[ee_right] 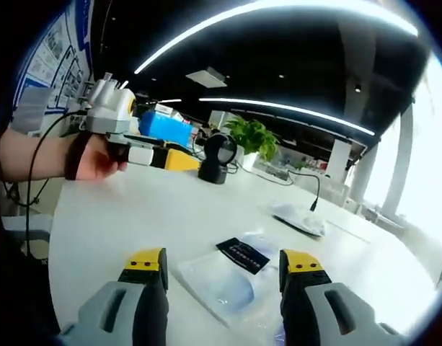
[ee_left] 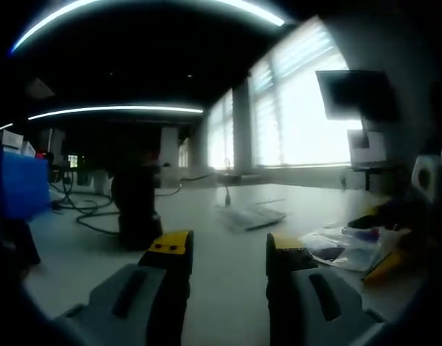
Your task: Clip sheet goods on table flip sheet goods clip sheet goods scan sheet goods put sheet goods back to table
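Yellow-tipped jaws of the right gripper (ee_right: 224,268) are rising from the bottom edge of the right gripper view, standing apart with nothing between them. Just beyond, at lower centre, a clear plastic packet (ee_right: 224,282) bearing a dark label (ee_right: 243,254) is lying flat on the white table (ee_right: 120,216), not touched by either jaw. At the upper left of this view a person's hand (ee_right: 98,160) is holding the left gripper (ee_right: 179,160) above the table; whether its jaws are parted cannot be told from this angle. A black scanner (ee_right: 219,157) is standing at upper centre, with a blue box (ee_right: 165,128) and a green plant (ee_right: 251,135) behind it, and a flat grey pad (ee_right: 298,218) is lying at centre right. In the left gripper view, that gripper's own jaws (ee_left: 226,249) are showing at the bottom, standing apart and empty. A dark scanner (ee_left: 138,205) is standing at centre left, clear packets (ee_left: 347,249) are lying at the right edge beside something yellow (ee_left: 385,265), a grey pad (ee_left: 251,216) is resting at centre, and bright windows (ee_left: 300,108) are occupying the upper right.
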A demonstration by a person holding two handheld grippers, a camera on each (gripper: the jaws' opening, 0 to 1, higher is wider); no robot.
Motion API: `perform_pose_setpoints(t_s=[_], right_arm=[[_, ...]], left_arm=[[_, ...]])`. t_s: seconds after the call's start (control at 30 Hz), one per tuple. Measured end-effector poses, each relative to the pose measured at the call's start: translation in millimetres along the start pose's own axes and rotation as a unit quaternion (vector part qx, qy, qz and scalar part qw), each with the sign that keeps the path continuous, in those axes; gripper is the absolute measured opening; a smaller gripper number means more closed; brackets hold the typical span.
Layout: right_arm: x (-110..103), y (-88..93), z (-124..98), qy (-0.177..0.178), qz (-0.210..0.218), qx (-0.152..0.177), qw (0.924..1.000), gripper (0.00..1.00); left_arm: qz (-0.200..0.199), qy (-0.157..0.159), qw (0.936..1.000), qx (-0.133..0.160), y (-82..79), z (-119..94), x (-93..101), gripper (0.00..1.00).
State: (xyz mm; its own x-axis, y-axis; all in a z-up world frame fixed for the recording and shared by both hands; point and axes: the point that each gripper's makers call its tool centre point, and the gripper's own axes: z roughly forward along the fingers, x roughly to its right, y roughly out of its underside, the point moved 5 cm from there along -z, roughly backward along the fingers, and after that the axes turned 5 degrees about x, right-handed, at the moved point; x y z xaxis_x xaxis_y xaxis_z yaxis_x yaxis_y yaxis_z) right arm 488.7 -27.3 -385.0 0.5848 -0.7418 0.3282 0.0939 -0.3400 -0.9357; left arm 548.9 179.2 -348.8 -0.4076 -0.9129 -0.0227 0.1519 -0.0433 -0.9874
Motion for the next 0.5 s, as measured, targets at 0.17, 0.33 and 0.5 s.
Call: perform_pose_setpoints(t_s=[0.17, 0.33, 0.5], right_arm=[[-0.8, 1.3, 0.9, -0.003, 0.007, -0.005, 1.0000, 0.53], [-6.5, 4.6, 1.2, -0.017, 0.048, -0.015, 0.9986, 0.42], [-8.8, 6.1, 1.9, -0.020, 0.067, -0.022, 0.9973, 0.32]], left_arm=[[0.000, 0.000, 1.0000, 0.001, -0.6, -0.2, 0.0, 0.33], [0.001, 0.001, 1.0000, 0.001, -0.5, 0.0, 0.5, 0.33], [0.001, 0.001, 1.0000, 0.001, -0.5, 0.0, 0.1, 0.33]])
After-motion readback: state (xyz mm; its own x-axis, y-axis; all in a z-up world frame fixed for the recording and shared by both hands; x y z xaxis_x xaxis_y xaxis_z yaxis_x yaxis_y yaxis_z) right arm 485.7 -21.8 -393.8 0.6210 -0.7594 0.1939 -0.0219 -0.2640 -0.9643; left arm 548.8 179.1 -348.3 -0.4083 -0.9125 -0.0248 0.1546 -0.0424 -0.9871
